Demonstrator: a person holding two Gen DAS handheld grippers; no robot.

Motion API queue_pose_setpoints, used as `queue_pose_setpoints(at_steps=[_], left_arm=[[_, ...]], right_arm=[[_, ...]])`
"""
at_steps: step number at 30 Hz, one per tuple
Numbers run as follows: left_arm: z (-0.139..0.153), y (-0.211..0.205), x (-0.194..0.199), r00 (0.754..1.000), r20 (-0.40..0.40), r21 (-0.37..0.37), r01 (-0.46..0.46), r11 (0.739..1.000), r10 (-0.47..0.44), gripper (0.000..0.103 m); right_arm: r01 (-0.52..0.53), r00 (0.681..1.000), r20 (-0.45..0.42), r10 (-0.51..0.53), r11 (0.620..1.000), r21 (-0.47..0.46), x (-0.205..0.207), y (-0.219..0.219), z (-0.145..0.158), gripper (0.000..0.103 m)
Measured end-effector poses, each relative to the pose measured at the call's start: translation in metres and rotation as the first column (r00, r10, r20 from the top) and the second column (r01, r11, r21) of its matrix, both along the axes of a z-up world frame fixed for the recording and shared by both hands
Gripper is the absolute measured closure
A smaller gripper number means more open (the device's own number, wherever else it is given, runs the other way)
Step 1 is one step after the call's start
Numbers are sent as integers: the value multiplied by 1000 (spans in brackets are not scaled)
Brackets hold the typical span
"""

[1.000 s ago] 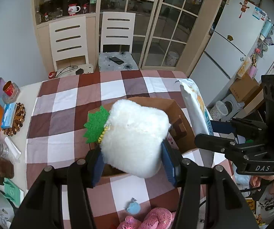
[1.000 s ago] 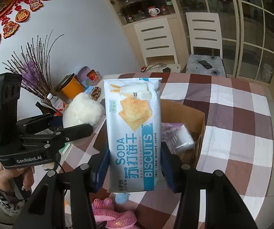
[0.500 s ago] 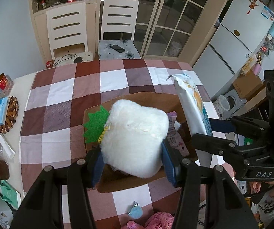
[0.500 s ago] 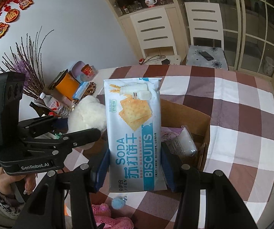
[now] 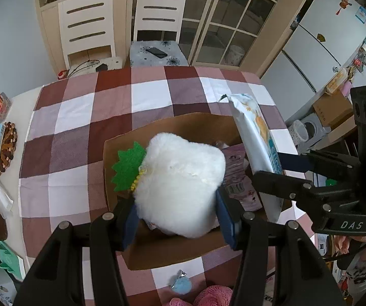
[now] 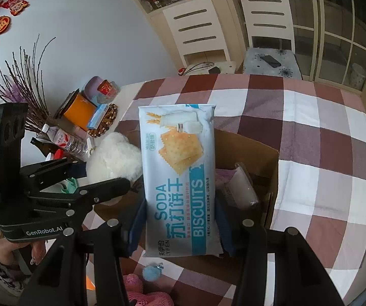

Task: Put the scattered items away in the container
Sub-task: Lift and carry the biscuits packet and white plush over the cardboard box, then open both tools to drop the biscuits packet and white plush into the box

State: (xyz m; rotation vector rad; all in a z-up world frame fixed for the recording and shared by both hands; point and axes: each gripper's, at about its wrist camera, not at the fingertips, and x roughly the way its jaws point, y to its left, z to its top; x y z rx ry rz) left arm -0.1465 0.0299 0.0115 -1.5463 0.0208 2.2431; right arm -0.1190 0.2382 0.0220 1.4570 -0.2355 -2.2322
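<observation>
Brown corrugated cardboard forms the open box [image 5: 172,252] that sits on the checked maroon-and-white tablecloth covering the surface [image 5: 81,117], directly beneath both pairs of tongs. Inside it, beyond and below the right tongs [image 6: 181,225], lies a crinkled pale purple plastic pack [image 6: 236,188]; the same pack [image 5: 236,176] shows between the two held things in the left wrist view.

The left tongs [image 5: 178,219] pinch a fluffy white plush toy with a jagged green felt leaf [image 5: 180,186], their blue pads pressed into its lower sides. The toy hangs over the box's opening, its leaf pointing away to the left of the tongs.

The right tongs clamp a long white-and-blue soda biscuit packet [image 6: 179,178] by its near end. Its long axis runs straight forward along the fingers, printed face toward the camera, far end reaching past the box's back wall. Seen from the left tongs, this packet [image 5: 257,148] stands edge-on over the box's right side.

Nearer than both tongs, on the cloth just outside the box's front wall, rest a small light blue pompom charm [image 5: 181,285] and a pink knitted bundle [image 5: 213,295].
</observation>
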Motion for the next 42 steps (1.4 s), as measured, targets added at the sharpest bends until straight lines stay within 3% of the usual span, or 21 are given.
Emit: queue_pose_setpoints(at_steps=[29,33,37,42], left_arm=[[-25,3,-8,997,77,-28,-9,1000,11,47],[-22,0,-7,996,80,-30,-28,999,30,27],[-13,-4,-5,997,63,-24,-37,999,38,20],[-1,-6,2,998,38,-24,-40,999,41,20]], right_arm=[[-7,998,64,6,1000,12,-4,0,-20,51],[16,996,88,-19,999,35,-6,3,-19,48],[33,998,47,-36,998,57,-4,7,-8,40],[48,999,14,-49,996,72,8,10,4,36]])
